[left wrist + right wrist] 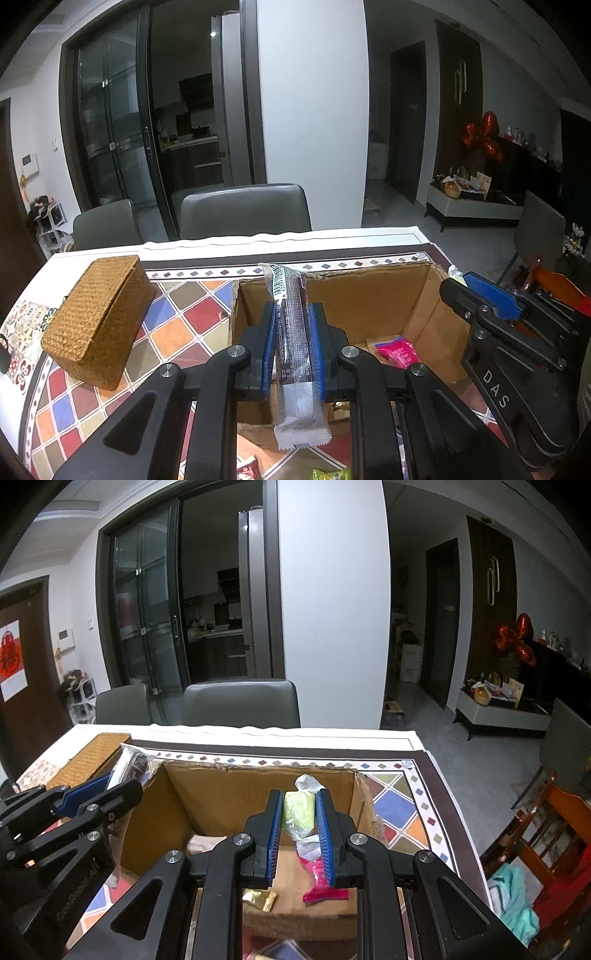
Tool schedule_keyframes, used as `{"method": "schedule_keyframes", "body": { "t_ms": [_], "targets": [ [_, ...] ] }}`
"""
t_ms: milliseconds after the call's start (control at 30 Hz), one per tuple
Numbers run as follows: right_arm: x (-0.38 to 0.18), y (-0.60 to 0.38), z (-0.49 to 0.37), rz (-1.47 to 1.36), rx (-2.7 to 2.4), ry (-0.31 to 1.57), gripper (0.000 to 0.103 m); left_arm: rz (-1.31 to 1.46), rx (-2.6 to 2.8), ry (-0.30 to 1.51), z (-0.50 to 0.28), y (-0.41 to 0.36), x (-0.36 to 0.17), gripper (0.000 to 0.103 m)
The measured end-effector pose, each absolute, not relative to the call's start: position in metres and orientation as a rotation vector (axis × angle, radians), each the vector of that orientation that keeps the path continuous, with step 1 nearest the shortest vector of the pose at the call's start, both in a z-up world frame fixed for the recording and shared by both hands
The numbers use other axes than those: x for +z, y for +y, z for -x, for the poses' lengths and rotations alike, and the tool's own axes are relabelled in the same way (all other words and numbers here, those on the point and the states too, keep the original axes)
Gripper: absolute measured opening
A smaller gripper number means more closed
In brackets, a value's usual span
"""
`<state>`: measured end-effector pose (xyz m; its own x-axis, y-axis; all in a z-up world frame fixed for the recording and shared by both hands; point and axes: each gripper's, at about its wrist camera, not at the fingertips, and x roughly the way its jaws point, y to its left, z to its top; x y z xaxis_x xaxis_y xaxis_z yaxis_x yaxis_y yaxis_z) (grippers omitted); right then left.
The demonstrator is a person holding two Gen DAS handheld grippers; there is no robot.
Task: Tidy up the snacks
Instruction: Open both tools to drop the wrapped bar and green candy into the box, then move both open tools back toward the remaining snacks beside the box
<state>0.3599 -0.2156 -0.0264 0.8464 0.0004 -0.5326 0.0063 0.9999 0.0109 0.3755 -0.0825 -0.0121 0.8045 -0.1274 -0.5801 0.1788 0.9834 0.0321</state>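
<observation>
now | left hand-held gripper [291, 325] clamps snack bar [293, 332] (over box [369, 291]) | right [300, 812] clamps green candy [298, 808]

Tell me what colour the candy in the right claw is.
Pale green, with a clear twisted wrapper: the candy shows best in the right wrist view, over the cardboard box.

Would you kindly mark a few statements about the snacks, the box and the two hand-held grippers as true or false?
1. The left hand-held gripper grips a long dark snack bar. True.
2. The right hand-held gripper is empty. False: it clamps a pale green wrapped candy.
3. The cardboard box is open on top. True.
4. A pink packet lies inside the box. True.
5. The woven wicker box sits inside the cardboard box. False: it sits on the tablecloth beside it.
</observation>
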Motion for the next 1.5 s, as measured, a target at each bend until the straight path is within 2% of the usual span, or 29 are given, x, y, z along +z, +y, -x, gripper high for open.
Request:
{"method": "schedule_keyframes", "body": {
  "t_ms": [467, 533, 600, 667, 733, 800, 867, 933, 1067, 1500],
  "targets": [
    [-0.039, -0.213, -0.379, -0.005, 0.009, 0.590, 0.020, -0.085, -0.154, 0.650, -0.394, -0.081, -0.028, 0.021],
    [-0.041, -0.212, -0.382, -0.001, 0.010, 0.601, 0.020, -0.093, -0.147, 0.641, -0.394, -0.080, -0.027, 0.032],
    [-0.041, -0.212, -0.384, 0.003, 0.003, 0.601, 0.020, -0.090, -0.130, 0.626, -0.393, -0.079, -0.025, 0.055],
    [-0.041, -0.211, -0.383, 0.006, -0.003, 0.598, 0.021, -0.088, -0.123, 0.618, -0.392, -0.076, -0.024, 0.057],
    [-0.040, -0.210, -0.382, 0.003, -0.006, 0.595, 0.034, -0.085, -0.120, 0.619, -0.391, -0.075, -0.024, 0.058],
    [-0.038, -0.209, -0.380, 0.005, -0.019, 0.579, 0.057, -0.082, -0.113, 0.616, -0.389, -0.071, -0.024, 0.062],
    [-0.035, -0.209, -0.377, 0.007, -0.028, 0.568, 0.063, -0.081, -0.106, 0.612, -0.387, -0.070, -0.022, 0.067],
    [-0.034, -0.210, -0.375, 0.006, -0.035, 0.565, 0.064, -0.076, -0.103, 0.610, -0.385, -0.067, -0.021, 0.068],
    [-0.030, -0.210, -0.371, 0.005, -0.042, 0.562, 0.067, -0.072, -0.088, 0.598, -0.378, -0.062, -0.017, 0.077],
    [-0.012, -0.205, -0.345, 0.013, -0.047, 0.533, 0.068, -0.054, -0.075, 0.581, -0.354, -0.049, -0.002, 0.079]
  ]
}}
